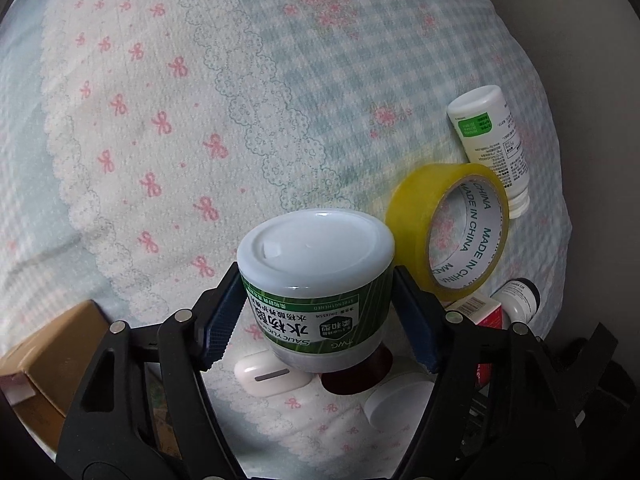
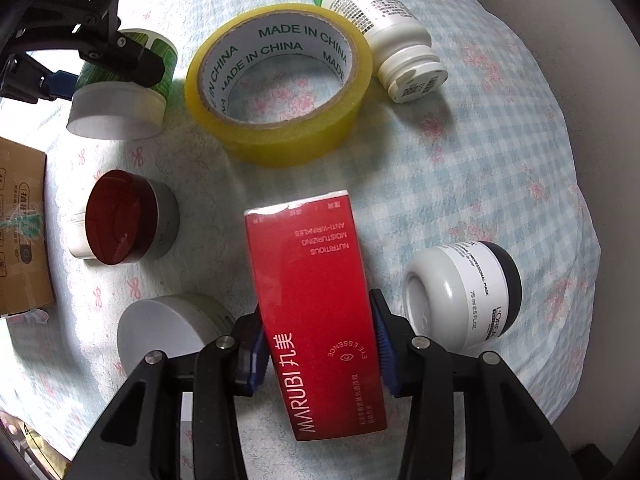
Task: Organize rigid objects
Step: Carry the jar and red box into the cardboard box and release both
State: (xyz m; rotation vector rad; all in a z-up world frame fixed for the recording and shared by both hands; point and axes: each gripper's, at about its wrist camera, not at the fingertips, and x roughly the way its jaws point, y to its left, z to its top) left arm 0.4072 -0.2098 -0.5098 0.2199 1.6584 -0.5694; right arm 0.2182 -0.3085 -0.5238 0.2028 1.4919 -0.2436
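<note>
My left gripper (image 1: 324, 320) is shut on a green-labelled white jar (image 1: 316, 280), held upside down above the bedspread; the jar (image 2: 120, 88) and that gripper also show at the top left of the right wrist view. My right gripper (image 2: 320, 348) is shut on a red MARUBI box (image 2: 316, 312), gripping its long sides. A yellow tape roll (image 2: 276, 100) lies beyond the box, next to a white pill bottle (image 2: 380, 28) on its side. A red-lidded grey jar (image 2: 128, 220), a flat white-lidded jar (image 2: 168, 336) and a white L'Oreal jar with a black lid (image 2: 464, 292) lie around the box.
A cardboard box (image 2: 20, 232) stands at the left edge of the bed. A white earbud case (image 1: 268, 380) lies under the held jar. The checked and bow-patterned bedspread (image 1: 200, 100) stretches away beyond the objects. The bed's edge curves along the right side.
</note>
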